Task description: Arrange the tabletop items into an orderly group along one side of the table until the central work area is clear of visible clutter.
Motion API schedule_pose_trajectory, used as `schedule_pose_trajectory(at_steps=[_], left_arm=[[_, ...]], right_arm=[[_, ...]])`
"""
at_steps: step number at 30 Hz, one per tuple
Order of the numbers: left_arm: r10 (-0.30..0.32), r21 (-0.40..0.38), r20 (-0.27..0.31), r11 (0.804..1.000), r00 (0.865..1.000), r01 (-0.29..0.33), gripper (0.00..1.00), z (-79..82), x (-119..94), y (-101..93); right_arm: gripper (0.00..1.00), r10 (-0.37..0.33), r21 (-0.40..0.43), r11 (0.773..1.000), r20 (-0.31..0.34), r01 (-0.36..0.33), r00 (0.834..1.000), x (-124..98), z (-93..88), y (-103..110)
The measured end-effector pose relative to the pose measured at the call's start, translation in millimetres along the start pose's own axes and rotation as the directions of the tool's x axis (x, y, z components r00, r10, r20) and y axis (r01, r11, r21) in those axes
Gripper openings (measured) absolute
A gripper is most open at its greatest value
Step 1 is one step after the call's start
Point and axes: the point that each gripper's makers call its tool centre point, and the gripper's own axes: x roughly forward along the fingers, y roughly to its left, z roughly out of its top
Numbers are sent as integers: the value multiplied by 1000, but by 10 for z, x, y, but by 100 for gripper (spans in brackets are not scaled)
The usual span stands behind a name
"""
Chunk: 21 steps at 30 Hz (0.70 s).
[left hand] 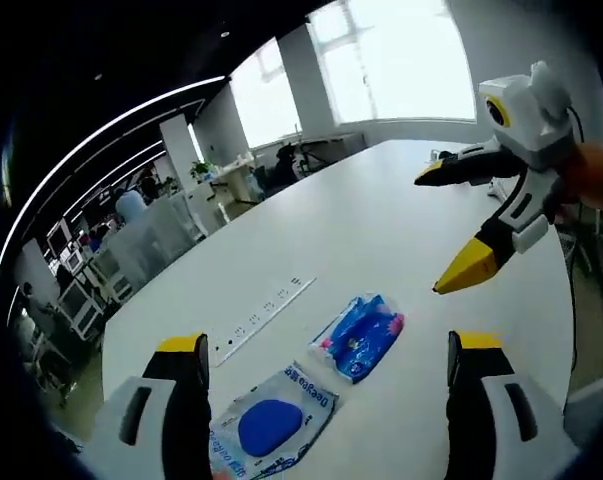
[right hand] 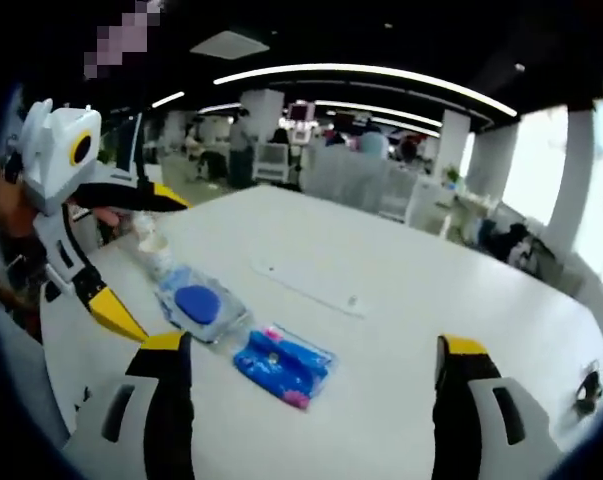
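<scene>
Left gripper (left hand: 326,375) jaws spread, empty, above clear packet with blue round disc (left hand: 271,422). Right gripper (right hand: 311,375) jaws spread, empty, near blue patterned packet (right hand: 282,364) on white table (right hand: 401,270).

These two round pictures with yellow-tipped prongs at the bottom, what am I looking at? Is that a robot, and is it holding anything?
No robot here: a person holds a two-pronged claw in each hand, and each claw carries a fisheye camera looking forward along its prongs. The left gripper view shows the left claw at the bottom, prongs wide apart, and the other claw coming in from the right. The right gripper view shows the right claw, also open, with the left one at its left edge. Neither holds anything. On the white table lie a blue packet, a clear packet with a blue disc and a flat white strip. The right gripper view also shows a small white object that is too blurred to name.
</scene>
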Motion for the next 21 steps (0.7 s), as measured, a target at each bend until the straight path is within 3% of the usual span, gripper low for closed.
schedule_pose_trajectory(at_steps=[21], left_arm=[[20, 22, 71, 1000, 997, -21, 99, 110, -495, -85]], right_arm=[[100, -8, -58, 998, 15, 9, 1000, -430, 9, 142]])
